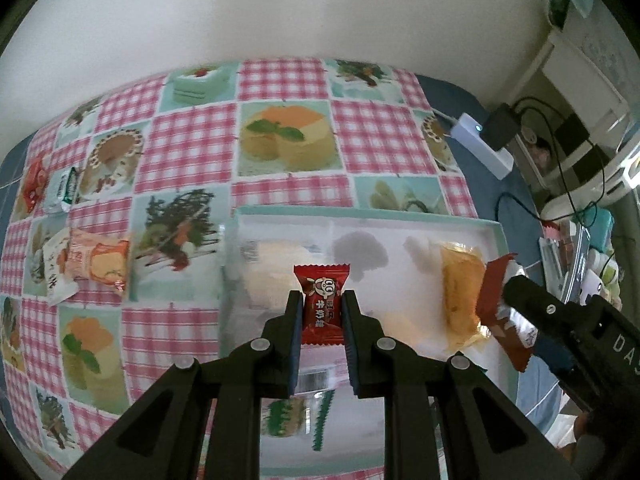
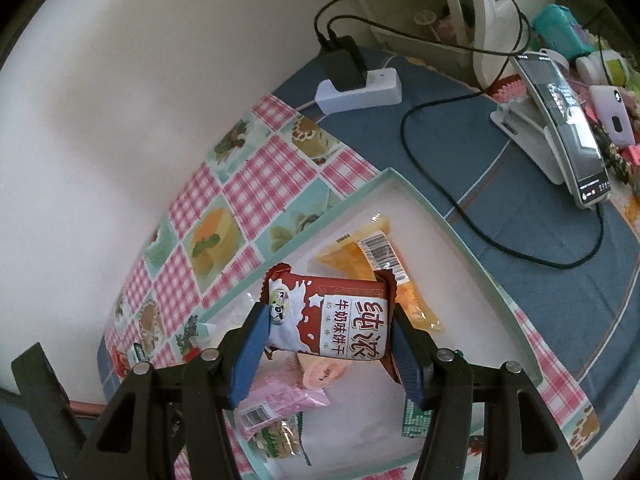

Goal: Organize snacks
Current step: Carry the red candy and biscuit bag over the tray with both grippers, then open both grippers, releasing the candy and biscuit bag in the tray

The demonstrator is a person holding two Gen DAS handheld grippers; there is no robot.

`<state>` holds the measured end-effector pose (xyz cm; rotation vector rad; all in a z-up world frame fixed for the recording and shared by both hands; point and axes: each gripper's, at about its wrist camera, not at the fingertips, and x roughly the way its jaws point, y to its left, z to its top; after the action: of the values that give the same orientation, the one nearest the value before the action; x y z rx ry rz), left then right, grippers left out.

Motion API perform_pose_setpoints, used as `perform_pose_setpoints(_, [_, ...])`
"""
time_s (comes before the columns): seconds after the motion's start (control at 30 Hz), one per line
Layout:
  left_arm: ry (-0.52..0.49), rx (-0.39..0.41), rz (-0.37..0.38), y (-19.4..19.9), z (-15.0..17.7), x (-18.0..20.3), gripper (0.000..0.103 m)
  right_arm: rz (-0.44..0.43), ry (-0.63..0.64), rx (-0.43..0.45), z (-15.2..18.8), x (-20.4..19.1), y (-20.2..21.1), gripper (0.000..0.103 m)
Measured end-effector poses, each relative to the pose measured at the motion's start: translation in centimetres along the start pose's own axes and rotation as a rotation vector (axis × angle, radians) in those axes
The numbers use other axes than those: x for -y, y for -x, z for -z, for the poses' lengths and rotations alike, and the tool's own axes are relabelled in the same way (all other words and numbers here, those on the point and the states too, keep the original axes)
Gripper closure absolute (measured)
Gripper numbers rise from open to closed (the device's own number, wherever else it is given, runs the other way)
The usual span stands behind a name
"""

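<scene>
The left gripper (image 1: 322, 312) has its fingers clenched on a small red candy (image 1: 322, 305), held upright, long axis pointing away from the fingers, hanging over the tray (image 1: 496, 227) near its left rim. The right gripper (image 2: 328, 334) clamps a red-and-white biscuit pack (image 2: 332, 320) crosswise, over the tray's middle beside the yellow cake packet (image 2: 376, 264) (already lying inside). Both likely just need lowering and letting go; loose snacks (image 1: 94, 258) wait towards the table's left edge.

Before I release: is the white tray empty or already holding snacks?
Holding snacks: a yellow cake packet and a pink wrapped snack lie inside the white, green-rimmed tray.
</scene>
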<state>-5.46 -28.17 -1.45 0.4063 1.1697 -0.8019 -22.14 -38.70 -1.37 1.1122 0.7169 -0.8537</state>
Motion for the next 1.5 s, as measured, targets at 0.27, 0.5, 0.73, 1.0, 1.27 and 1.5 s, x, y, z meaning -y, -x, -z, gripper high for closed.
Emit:
perform_pose_setpoints(0.27, [-0.033,-0.013,-0.009,-1.3,0.3,1.7,0.083,0.012,-0.014,-0.018,-0.2,0.8,-0.6,0.041])
perform_pose_setpoints(0.5, [-0.051,-0.019,-0.013,-1.5,0.5,2.0,0.082,0.016,-0.015,-0.035,0.0,0.7,-1.0,0.041])
perform_pose_setpoints(0.73, [-0.042,-0.028,-0.024,-1.7,0.5,1.5,0.067,0.013,-0.011,-0.048,0.1,0.4,-1.6,0.041])
perform_pose_setpoints(1.0, [0.046,-0.033,-0.088,-1.5,0.0,-1.1,0.056,0.019,0.013,-0.069,0.5,-0.1,-2.7,0.040])
perform_pose_setpoints(1.27, [0.084,-0.050,-0.099,-1.7,-0.3,-2.2,0.051,0.036,0.043,-0.075,0.8,-0.8,-3.0,0.040])
perform_pose_setpoints(1.5, [0.113,-0.057,-0.144,-1.6,-0.2,-3.1,0.029,0.079,0.087,-0.076,1.0,-1.6,-3.0,0.036])
